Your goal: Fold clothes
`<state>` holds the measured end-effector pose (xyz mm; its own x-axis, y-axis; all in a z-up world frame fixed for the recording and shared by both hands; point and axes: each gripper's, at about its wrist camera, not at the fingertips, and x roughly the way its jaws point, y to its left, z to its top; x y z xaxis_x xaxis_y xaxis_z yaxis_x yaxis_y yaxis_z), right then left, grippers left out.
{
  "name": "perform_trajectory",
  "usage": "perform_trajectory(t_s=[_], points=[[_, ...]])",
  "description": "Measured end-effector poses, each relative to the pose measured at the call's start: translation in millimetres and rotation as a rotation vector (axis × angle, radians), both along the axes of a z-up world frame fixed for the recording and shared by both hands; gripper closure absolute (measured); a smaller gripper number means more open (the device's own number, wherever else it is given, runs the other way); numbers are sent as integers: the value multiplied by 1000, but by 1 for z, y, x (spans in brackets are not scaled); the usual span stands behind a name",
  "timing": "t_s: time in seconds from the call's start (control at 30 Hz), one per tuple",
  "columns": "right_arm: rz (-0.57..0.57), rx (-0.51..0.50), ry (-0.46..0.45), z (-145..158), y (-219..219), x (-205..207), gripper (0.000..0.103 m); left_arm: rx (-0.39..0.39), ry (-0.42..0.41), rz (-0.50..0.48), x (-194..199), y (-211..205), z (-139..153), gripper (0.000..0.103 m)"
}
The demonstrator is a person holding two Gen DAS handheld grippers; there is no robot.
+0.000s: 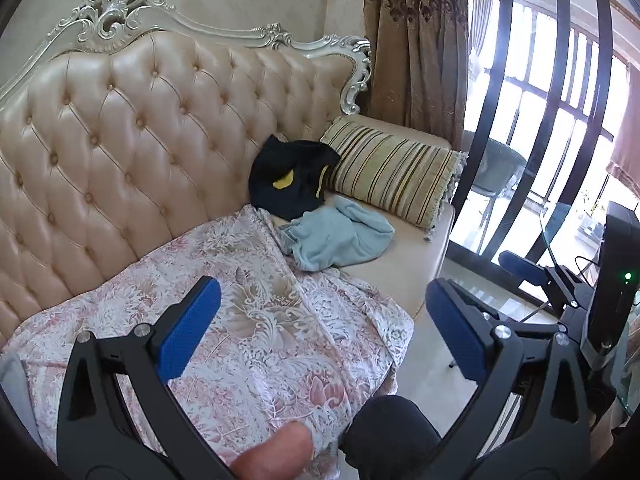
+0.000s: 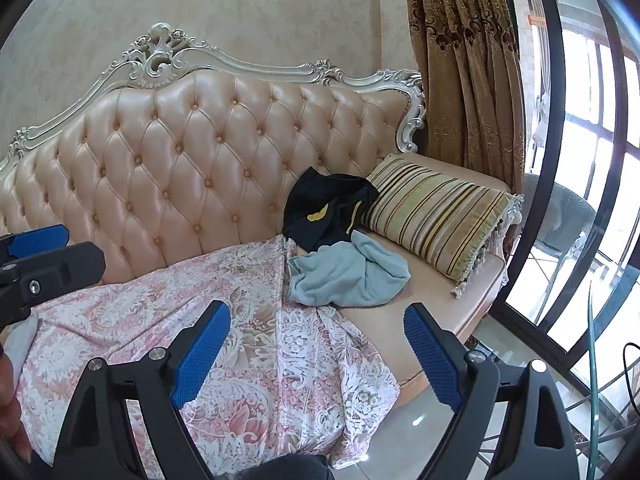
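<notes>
A light blue garment [image 1: 340, 240] lies crumpled on the sofa seat, also in the right wrist view [image 2: 348, 276]. A black garment with yellow marks [image 1: 292, 180] is bunched behind it against the backrest, also in the right wrist view [image 2: 328, 208]. My left gripper [image 1: 320, 320] is open and empty above a floral cloth [image 1: 240, 320], short of both garments. My right gripper [image 2: 316, 356] is open and empty above the same cloth [image 2: 200, 300]. The right gripper also shows at the right edge of the left wrist view [image 1: 532, 272], and the left gripper at the left edge of the right wrist view [image 2: 44, 256].
A tufted beige sofa [image 1: 120, 140] has a striped cushion [image 1: 396, 176] at its right end. A brown curtain [image 1: 416, 40] and a black-framed glass door [image 1: 560, 100] stand to the right. A glass table edge [image 2: 592, 360] is at the far right.
</notes>
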<state>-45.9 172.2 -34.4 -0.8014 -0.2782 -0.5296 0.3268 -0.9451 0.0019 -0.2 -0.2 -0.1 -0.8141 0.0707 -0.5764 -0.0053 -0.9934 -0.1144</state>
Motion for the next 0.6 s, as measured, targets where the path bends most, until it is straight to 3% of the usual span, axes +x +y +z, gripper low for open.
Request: perform_trajectory(t_s=[0.23,0.6], points=[[6,-17,24,2,-2,3,13,-11,25,1,2,-1,-4,0],[9,-2,2,0,-3,0,13,-11,-13,15,-1,-3,-8,0]])
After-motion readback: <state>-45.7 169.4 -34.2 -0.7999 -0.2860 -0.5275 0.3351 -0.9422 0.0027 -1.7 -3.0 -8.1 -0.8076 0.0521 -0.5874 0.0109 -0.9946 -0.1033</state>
